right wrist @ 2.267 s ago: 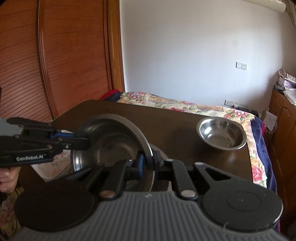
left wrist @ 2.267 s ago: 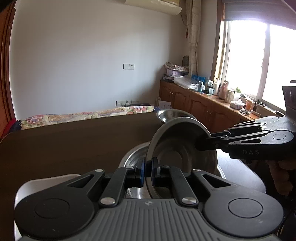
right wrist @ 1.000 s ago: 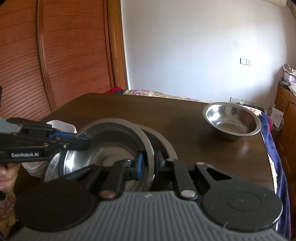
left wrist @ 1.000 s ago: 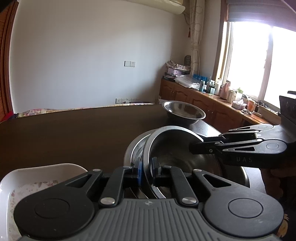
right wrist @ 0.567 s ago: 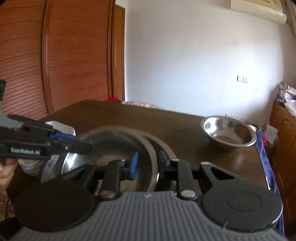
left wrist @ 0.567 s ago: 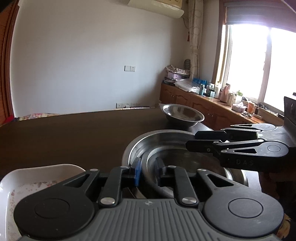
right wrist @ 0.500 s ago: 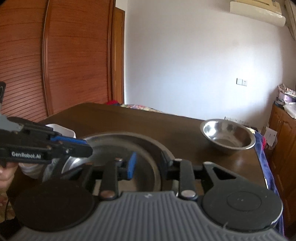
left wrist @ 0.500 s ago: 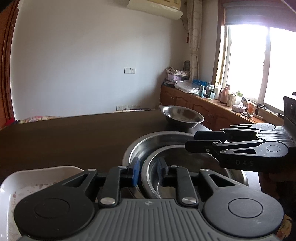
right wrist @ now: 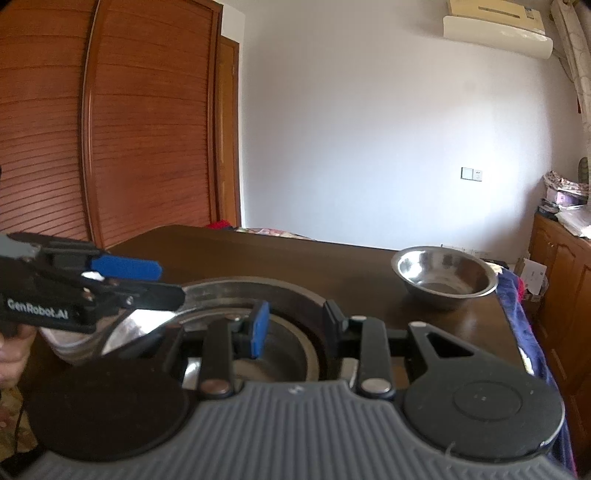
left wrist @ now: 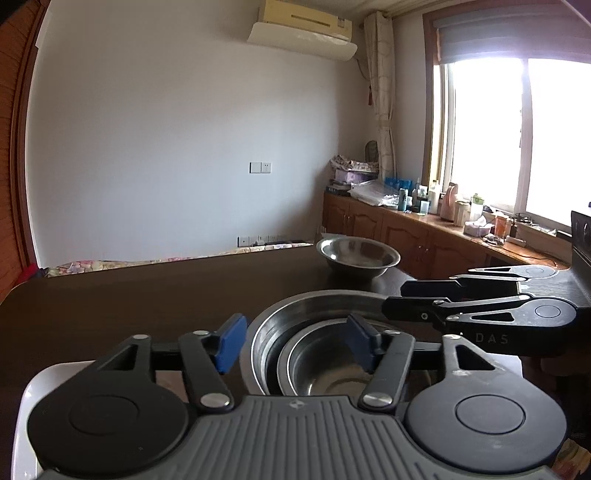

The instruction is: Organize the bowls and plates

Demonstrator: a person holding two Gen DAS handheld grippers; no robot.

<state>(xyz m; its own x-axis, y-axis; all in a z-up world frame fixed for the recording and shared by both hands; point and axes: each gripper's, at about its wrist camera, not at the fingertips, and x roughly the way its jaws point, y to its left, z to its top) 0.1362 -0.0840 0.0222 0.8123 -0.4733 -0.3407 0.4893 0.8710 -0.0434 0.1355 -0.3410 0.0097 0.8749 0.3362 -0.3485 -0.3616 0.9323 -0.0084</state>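
Our smaller steel bowl (left wrist: 325, 373) sits mouth-up, nested inside the larger bowl (left wrist: 273, 328) on the dark table (left wrist: 129, 295), its near rim hidden behind our tools. Our left gripper (left wrist: 293, 341), jaws just spread wide, and right gripper (right wrist: 295, 325), jaws parted, straddle it without gripping.

**Room around the worktop**

A dark wooden worktop (left wrist: 147, 295) fronts a white wall with an air conditioner (left wrist: 303, 35). A bright window (left wrist: 517, 140) lights cluttered wooden cabinets (left wrist: 406, 232). Slatted wooden doors (right wrist: 110, 122) stand opposite; a floral bedspread (left wrist: 110, 264) lies beyond.
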